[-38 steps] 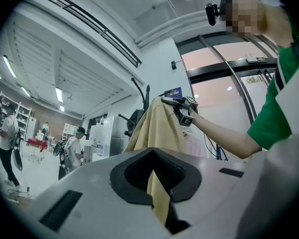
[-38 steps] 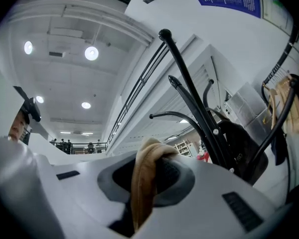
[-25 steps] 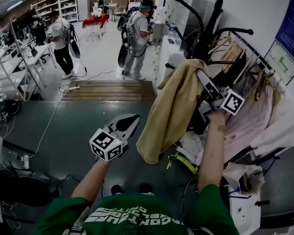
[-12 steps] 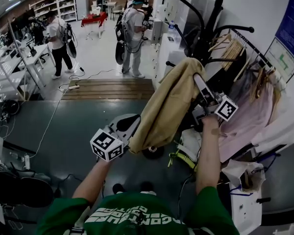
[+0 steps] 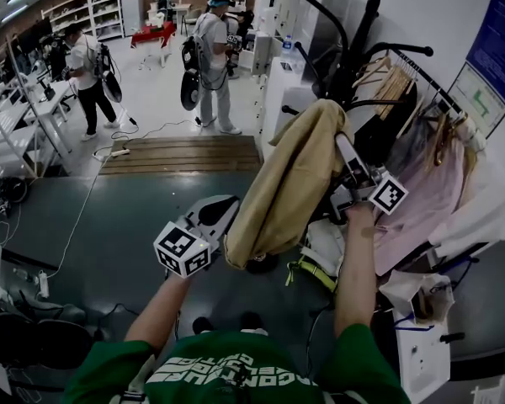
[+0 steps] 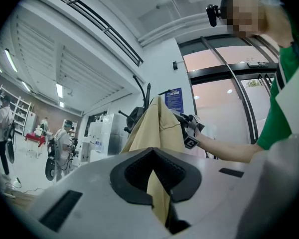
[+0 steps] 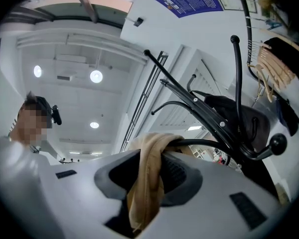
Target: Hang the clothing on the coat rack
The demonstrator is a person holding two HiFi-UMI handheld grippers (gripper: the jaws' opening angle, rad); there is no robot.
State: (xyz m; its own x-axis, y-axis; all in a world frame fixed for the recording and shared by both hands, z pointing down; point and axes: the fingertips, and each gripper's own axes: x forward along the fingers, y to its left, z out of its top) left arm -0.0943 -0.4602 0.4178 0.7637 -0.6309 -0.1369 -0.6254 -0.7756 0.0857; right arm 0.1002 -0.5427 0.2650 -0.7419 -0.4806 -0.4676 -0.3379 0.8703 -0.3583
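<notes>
A tan garment [image 5: 286, 183] hangs from its top near a curved arm of the black coat rack [image 5: 353, 53] and trails down to the left. My right gripper [image 5: 340, 141] is shut on its upper part; in the right gripper view the cloth [image 7: 147, 183] is bunched between the jaws, just beside a black hook arm [image 7: 209, 143]. My left gripper [image 5: 227, 210] is lower and to the left, at the garment's bottom edge. In the left gripper view a fold of tan cloth [image 6: 159, 193] is pinched between the shut jaws.
A clothes rail with pink and pale garments [image 5: 438, 183] and wooden hangers [image 5: 396, 87] stands right of the rack. White cabinets [image 5: 282, 91] lie behind it. A wooden platform [image 5: 181, 154] and two standing people [image 5: 209, 57] are farther off. Yellow-green straps [image 5: 316, 274] lie by the rack's foot.
The garment's lower edge has swung left and now sits in my left gripper, which was apart from it before. My right gripper has shifted slightly left with the garment's top.
</notes>
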